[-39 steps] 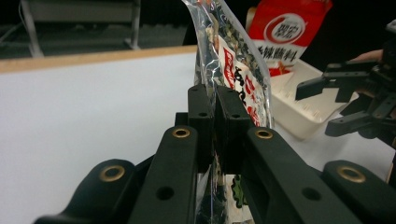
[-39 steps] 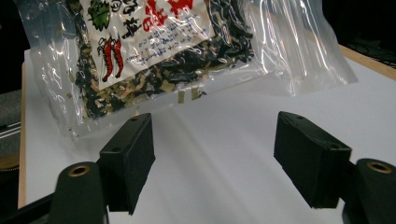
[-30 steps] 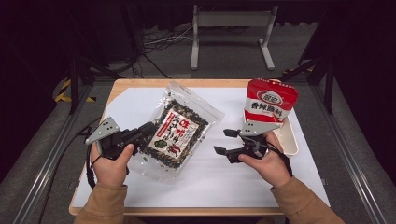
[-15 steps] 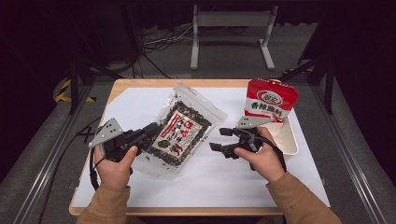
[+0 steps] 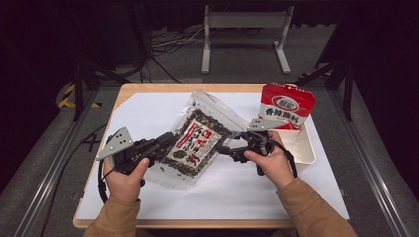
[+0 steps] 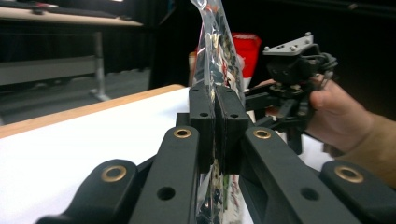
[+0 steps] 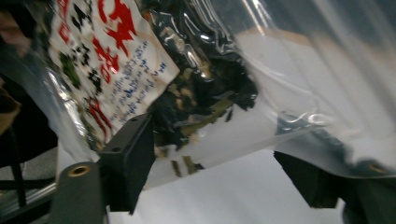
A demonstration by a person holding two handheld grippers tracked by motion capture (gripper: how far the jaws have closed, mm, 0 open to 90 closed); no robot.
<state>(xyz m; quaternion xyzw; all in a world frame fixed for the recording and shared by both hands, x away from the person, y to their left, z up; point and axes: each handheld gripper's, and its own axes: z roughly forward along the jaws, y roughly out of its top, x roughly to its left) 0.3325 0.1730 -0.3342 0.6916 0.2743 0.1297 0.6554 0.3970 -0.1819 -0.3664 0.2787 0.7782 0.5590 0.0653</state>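
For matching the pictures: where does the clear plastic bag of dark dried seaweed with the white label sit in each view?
High view: clear plastic seaweed bag at table centre, between the hand-held grippers.
Left gripper view: seen edge-on, clamped between the shut black jaws.
Right gripper view: across the upper frame, its edge between open jaws.
Shared landmark: white table sheet.

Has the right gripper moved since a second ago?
Yes. The right gripper has shifted left, away from the red pouch, and its open jaws now straddle the edge of the seaweed bag.
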